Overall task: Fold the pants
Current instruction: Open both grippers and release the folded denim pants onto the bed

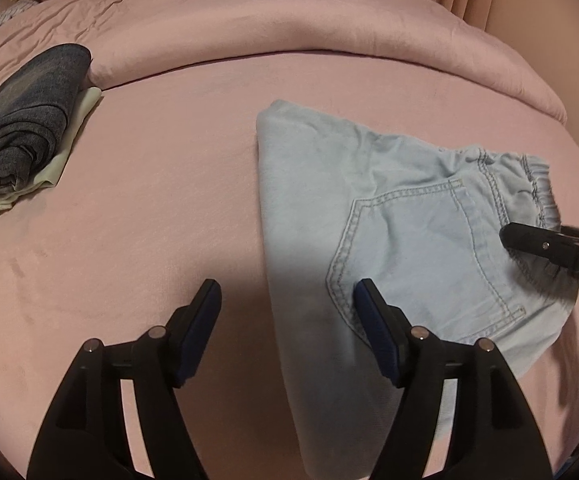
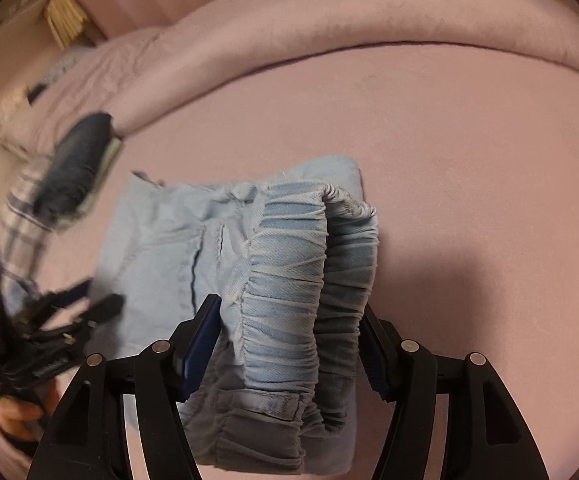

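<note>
Light blue denim pants (image 1: pixel 369 216) lie folded on the pink bed, back pocket up, elastic waistband to the right. My left gripper (image 1: pixel 287 300) is open above the pants' left folded edge, holding nothing. My right gripper (image 2: pixel 291 320) is open with its jaws on either side of the bunched elastic waistband (image 2: pixel 289 280), not closed on it. The right gripper shows at the right edge of the left wrist view (image 1: pixel 545 246). The left gripper shows blurred at the left of the right wrist view (image 2: pixel 69 320).
A folded stack with dark jeans (image 1: pixel 25 132) on a pale garment lies at the left of the bed. A rolled pink duvet (image 1: pixel 289 40) runs across the back. A plaid cloth (image 2: pixel 21 232) lies near the stack. Pink sheet (image 1: pixel 149 200) lies between stack and pants.
</note>
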